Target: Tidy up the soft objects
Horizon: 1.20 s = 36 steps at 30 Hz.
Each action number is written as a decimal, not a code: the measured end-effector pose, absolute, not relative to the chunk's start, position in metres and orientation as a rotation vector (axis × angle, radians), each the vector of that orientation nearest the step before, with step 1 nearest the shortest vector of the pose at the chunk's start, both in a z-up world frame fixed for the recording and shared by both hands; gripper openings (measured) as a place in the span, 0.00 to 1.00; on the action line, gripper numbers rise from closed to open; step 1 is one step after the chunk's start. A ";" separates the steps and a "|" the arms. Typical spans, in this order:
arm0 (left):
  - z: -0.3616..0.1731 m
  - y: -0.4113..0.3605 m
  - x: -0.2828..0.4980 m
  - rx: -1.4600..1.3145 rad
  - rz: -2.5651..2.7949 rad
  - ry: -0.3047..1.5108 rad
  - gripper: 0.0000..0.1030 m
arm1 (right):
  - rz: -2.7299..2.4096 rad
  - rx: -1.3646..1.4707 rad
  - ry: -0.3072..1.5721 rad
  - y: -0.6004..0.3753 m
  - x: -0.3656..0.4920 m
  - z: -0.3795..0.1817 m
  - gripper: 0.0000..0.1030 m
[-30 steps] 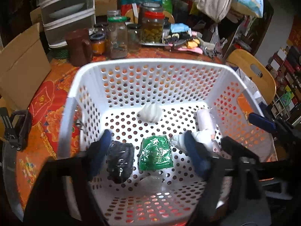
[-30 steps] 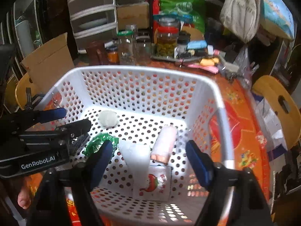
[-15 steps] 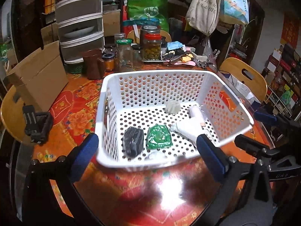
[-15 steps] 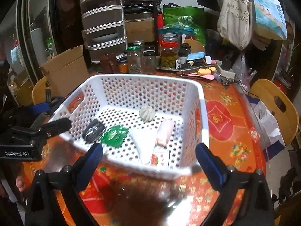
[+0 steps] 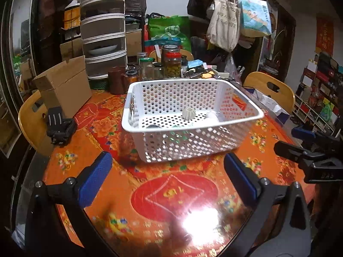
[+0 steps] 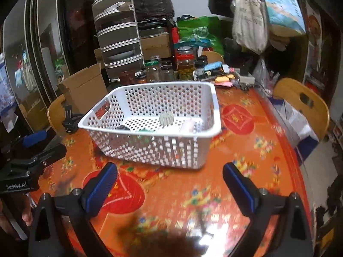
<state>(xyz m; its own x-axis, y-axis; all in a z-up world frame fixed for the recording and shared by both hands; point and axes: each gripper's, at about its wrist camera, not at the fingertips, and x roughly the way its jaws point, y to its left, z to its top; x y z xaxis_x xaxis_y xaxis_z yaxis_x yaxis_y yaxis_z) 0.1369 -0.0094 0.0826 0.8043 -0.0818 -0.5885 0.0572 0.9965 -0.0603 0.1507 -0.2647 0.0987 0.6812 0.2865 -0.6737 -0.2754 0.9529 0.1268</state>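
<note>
A white perforated basket (image 5: 193, 128) stands on the orange patterned table (image 5: 171, 192); it also shows in the right wrist view (image 6: 154, 126). Inside lie a pale ribbed round object (image 5: 188, 113), a white soft item (image 5: 212, 115) and a pink roll (image 6: 186, 126); a green packet shows dimly through the wall. My left gripper (image 5: 167, 177) is open and empty, well back from the basket's near wall. My right gripper (image 6: 170, 184) is open and empty, also back from the basket. Each gripper shows at the edge of the other's view.
Glass jars (image 5: 171, 64) and a brown mug (image 5: 116, 80) stand behind the basket. A cardboard box (image 5: 64, 85) and a black clamp (image 5: 60, 126) are at the left. Wooden chairs (image 5: 268, 90) ring the table. A stacked drawer unit (image 5: 103, 34) is at the back.
Both grippers have pulled back and down out of the basket, from over its contents to the table in front of it. Both stayed open and empty.
</note>
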 end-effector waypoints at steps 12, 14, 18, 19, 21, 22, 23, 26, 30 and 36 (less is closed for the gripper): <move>0.076 -0.008 0.061 -0.046 -0.069 0.628 1.00 | 0.305 0.037 0.749 -0.269 0.084 0.084 0.96; 0.081 -0.005 0.054 -0.052 -0.070 0.624 1.00 | 0.319 0.039 0.730 -0.268 0.072 0.091 0.96; 0.097 0.001 0.029 -0.056 -0.061 0.596 1.00 | 0.343 0.031 0.683 -0.263 0.047 0.108 0.96; 0.101 0.003 0.023 -0.057 -0.059 0.588 1.00 | 0.349 0.025 0.666 -0.261 0.041 0.113 0.96; 0.109 0.005 0.013 -0.054 -0.048 0.579 1.00 | 0.335 0.002 0.630 -0.258 0.029 0.123 0.96; 0.112 0.006 0.008 -0.053 -0.045 0.578 1.00 | 0.330 -0.007 0.620 -0.257 0.025 0.127 0.96; 0.115 0.006 0.002 -0.052 -0.050 0.574 1.00 | 0.332 -0.013 0.613 -0.257 0.020 0.131 0.96; 0.122 0.007 -0.008 -0.058 -0.050 0.570 1.00 | 0.388 0.015 0.609 -0.260 0.007 0.142 0.96; 0.129 0.005 -0.018 -0.052 -0.051 0.563 1.00 | 0.357 -0.003 0.583 -0.260 -0.002 0.152 0.96; 0.131 -0.002 -0.022 -0.037 -0.058 0.564 1.00 | 0.346 -0.026 0.589 -0.257 -0.002 0.153 0.96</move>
